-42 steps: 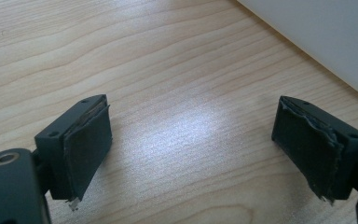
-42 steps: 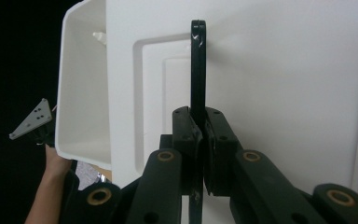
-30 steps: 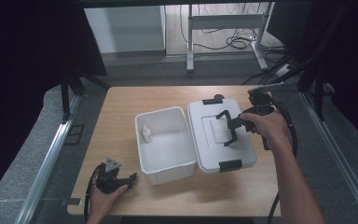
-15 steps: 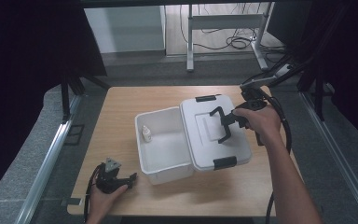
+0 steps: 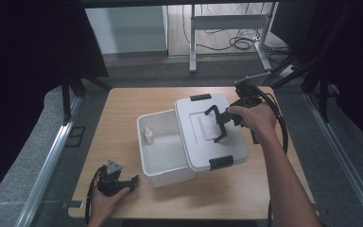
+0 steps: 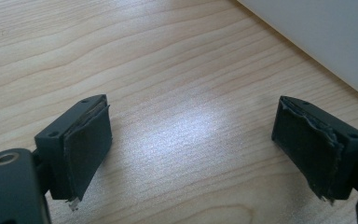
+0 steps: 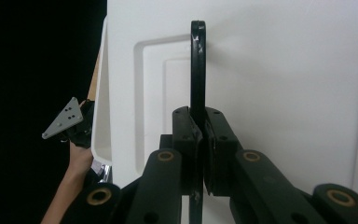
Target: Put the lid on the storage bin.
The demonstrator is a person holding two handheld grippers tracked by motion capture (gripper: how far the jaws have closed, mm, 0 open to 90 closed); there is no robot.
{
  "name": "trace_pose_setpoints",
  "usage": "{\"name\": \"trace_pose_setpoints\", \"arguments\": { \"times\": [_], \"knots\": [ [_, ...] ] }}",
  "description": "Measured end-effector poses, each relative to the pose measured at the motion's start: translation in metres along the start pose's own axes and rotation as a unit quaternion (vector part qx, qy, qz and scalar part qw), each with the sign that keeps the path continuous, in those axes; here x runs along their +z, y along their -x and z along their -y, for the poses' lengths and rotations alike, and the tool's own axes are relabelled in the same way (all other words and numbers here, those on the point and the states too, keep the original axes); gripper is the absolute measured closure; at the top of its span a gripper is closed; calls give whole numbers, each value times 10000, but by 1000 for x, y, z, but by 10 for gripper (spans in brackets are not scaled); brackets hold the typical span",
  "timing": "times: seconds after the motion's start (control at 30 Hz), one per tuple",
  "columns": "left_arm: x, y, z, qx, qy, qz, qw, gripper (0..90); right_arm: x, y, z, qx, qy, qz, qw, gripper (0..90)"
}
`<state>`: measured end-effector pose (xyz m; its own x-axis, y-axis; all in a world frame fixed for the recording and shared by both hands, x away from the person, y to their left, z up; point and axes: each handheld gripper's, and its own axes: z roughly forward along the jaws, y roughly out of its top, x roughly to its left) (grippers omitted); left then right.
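Here, the white lid (image 5: pixel 203 130) of the white box (image 5: pixel 163 153) is lifted on its right side and leans over the box's right edge, so it covers part of the open box. On top of the lid is a black handle (image 5: pixel 216 124). The right gripper (image 5: pixel 220 124) pinches this handle, with its jaws pressed tight on the thin black bar, as the right gripper view shows (image 7: pixel 196 84). The person's right hand (image 5: pixel 255 118) holds that gripper above the lid.

The box sits in the middle of the wooden table (image 5: pixel 123 109). Inside it, near the left wall, stands a small white bottle (image 5: pixel 148 135). Two black clips show on the lid, one at the far edge (image 5: pixel 201 97) and one at the near edge (image 5: pixel 220 162).

The left gripper (image 5: pixel 133 180) lies low at the near left of the table, just beside the box. Its jaws are spread wide with nothing between them, only bare wood (image 6: pixel 191 135). The left hand (image 5: pixel 105 201) holds it.
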<state>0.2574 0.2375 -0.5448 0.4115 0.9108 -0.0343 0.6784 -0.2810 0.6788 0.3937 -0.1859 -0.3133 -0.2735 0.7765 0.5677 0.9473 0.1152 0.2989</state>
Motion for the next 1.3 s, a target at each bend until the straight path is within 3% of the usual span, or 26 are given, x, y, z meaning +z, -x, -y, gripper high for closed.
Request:
{"name": "trace_pose_setpoints", "arguments": {
  "times": [0.5,1.3],
  "knots": [
    [0,0,0,-11,18,-4,10000,117,14,-11,-8,16,-73,-28,10000,849],
    [1,0,0,15,18,2,10000,115,39,-44,-12,-162,-237,-239,9993,849]
  ]
}}
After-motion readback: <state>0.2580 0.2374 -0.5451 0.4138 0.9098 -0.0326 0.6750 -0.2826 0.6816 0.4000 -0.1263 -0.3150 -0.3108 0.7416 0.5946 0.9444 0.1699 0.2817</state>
